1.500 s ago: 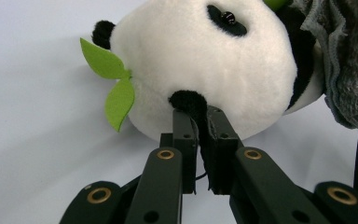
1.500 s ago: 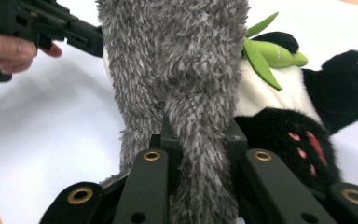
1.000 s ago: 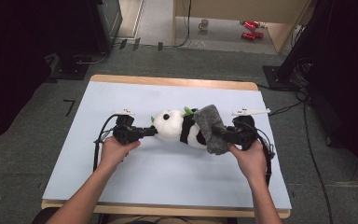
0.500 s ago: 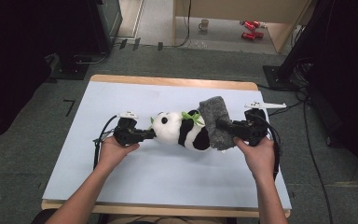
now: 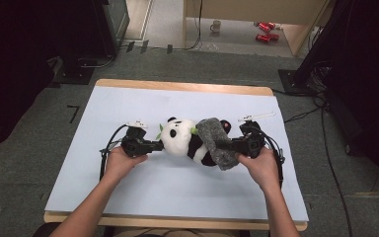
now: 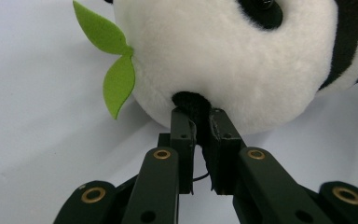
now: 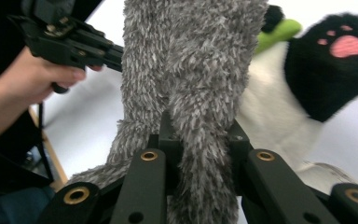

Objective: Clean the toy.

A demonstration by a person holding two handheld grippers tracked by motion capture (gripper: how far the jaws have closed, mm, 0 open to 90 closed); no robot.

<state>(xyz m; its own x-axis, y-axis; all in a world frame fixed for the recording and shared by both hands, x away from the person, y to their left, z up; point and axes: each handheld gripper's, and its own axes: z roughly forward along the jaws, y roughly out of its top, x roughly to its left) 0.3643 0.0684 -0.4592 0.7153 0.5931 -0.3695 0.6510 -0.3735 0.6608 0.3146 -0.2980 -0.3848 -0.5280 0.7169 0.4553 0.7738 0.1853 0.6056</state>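
Observation:
A plush panda (image 5: 185, 140) lies on its side in the middle of the pale blue table (image 5: 128, 192), head to the left. My left gripper (image 5: 156, 145) is shut on the panda's black ear (image 6: 192, 103), with a green felt leaf (image 6: 114, 60) beside it. My right gripper (image 5: 227, 145) is shut on a fuzzy grey cloth (image 5: 216, 142) that drapes over the panda's body. In the right gripper view the grey cloth (image 7: 200, 84) rises between the jaws, and a black paw with a pink pad (image 7: 340, 56) shows at the right.
The table has a wooden edge (image 5: 177, 86) at the far side. Cables (image 5: 106, 153) trail from both grippers. On the floor beyond stand a mug (image 5: 216, 25) and red objects (image 5: 264, 30), with dark equipment at left and right.
My right gripper has carried the grey cloth up and over the panda's body and then lowered it, so the cloth now lies across the panda's middle. My left hand kept still.

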